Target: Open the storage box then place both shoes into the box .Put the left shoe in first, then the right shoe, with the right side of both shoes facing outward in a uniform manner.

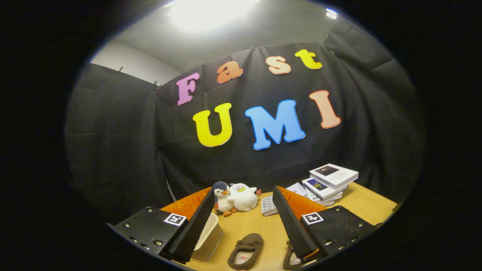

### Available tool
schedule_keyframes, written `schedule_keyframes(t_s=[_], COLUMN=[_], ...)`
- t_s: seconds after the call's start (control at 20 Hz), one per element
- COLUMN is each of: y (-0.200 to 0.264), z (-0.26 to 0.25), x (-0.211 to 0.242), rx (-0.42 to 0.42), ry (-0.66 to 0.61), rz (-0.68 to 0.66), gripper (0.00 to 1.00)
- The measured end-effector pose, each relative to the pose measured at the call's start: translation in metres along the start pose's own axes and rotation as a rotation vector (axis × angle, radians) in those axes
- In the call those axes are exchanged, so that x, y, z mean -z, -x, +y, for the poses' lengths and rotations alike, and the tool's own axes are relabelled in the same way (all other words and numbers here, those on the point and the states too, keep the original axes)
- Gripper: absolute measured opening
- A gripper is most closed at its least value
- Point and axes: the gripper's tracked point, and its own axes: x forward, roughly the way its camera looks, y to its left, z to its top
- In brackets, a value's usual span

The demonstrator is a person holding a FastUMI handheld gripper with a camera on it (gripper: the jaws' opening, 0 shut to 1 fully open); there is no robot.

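My gripper [243, 192] is held above the wooden table [361, 205] with its two fingers spread wide and nothing between them. Below and between the fingers lies a brown slipper-like shoe [245, 251], its opening facing up. A second brown shoe [292, 258] lies just to its right, partly hidden behind the right finger [293, 226]. A cream storage box [209, 235] stands to the left of the shoes, half covered by the left finger [194, 226]; I cannot tell whether its lid is open.
Two plush toys, a penguin [222, 199] and a white round bird [243, 196], sit at the back of the table. A small keyboard-like device [268, 205] lies beside them. A stack of books [327, 182] stands at the back right.
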Motion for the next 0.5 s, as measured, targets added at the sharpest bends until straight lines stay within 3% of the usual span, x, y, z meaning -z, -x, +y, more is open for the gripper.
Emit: schedule_keyframes(t_s=[0.3, 0.5], y=[-0.014, -0.025], z=[0.031, 0.036], x=[0.059, 0.105], rx=[-0.090, -0.100], ry=[-0.237, -0.401], rz=[0.160, 0.281], gripper=[0.98, 0.98])
